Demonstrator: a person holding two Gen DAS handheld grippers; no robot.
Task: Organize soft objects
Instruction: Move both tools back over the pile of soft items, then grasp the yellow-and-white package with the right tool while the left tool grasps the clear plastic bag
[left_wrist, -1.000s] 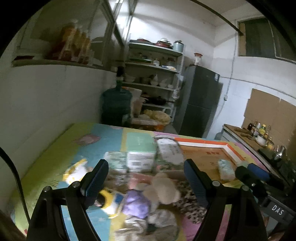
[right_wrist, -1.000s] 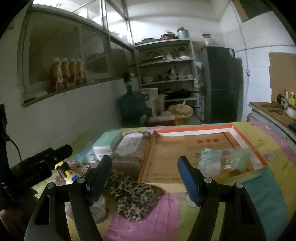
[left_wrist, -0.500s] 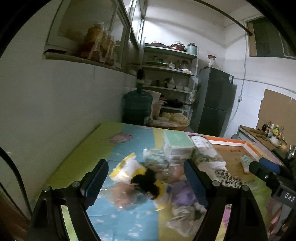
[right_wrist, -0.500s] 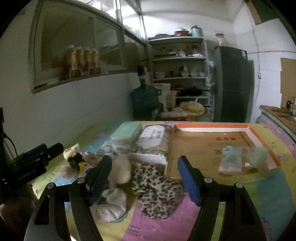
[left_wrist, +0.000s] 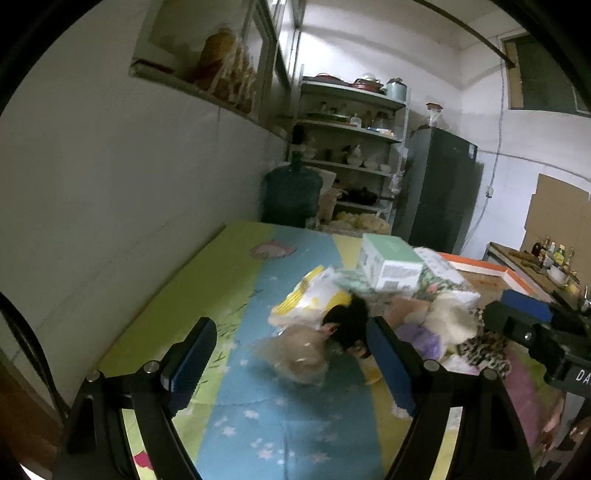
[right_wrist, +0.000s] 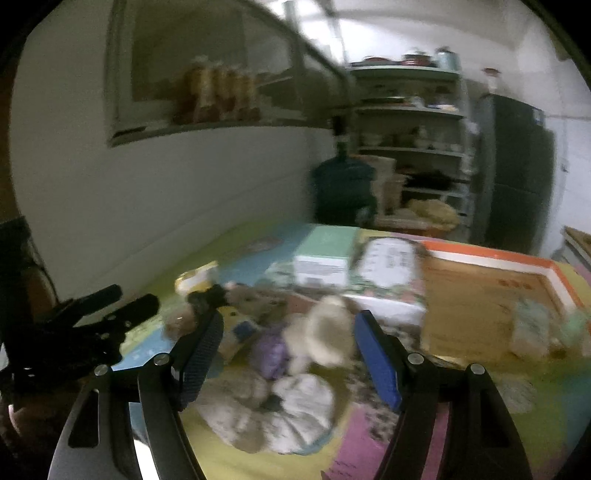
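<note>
Orange-rimmed cardboard tray (right_wrist: 480, 295) with two pale soft packs (right_wrist: 532, 328); both grippers' fingers wide, empty.

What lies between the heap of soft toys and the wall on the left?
In the left wrist view, only bare play mat stretches between the soft toy heap and the wall.

Open blue-and-green tabletop (left_wrist: 229, 280) is left along the wall side, with clear passage there. Straight ahead the way is blocked by heaped soft toys (right_wrist: 317, 332), with stacked boxes (left_wrist: 391, 262) behind and the orange-rimmed tray (right_wrist: 480, 295) to the right.
</note>
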